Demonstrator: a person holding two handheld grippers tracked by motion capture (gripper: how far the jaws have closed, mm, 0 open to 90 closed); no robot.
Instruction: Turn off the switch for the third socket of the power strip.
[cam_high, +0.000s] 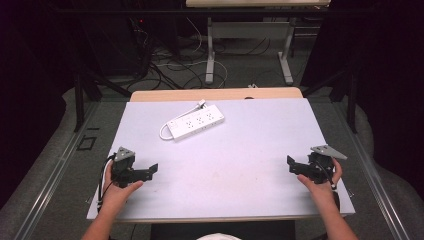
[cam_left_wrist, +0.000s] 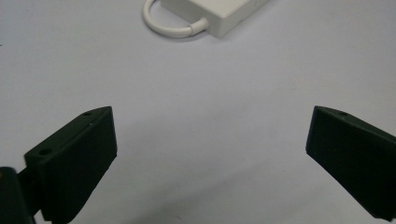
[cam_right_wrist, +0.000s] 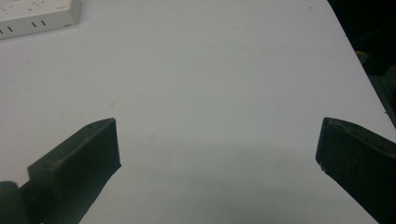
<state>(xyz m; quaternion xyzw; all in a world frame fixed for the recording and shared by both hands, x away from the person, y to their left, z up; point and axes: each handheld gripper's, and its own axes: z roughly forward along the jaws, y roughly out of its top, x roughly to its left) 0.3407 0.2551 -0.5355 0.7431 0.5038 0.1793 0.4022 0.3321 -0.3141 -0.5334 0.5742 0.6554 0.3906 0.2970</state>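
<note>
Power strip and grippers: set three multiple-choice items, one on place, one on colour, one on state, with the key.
1. Where does the power strip lie on the table?
A. far half, left of centre
B. near right corner
C. between the right gripper's jaws

2. Its colour?
A. black
B. white
C. red

3. How do the left gripper jaws stand?
A. shut on the cord
B. shut empty
C. open, empty

Key: 1 A, the high view shows it beyond both grippers; 2 B, casing and cord are white; 3 C, bare table between the jaws.

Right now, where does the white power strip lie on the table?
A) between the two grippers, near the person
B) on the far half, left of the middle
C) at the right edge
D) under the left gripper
B: the power strip lies on the far half of the table, left of the middle, apart from both grippers.
</note>
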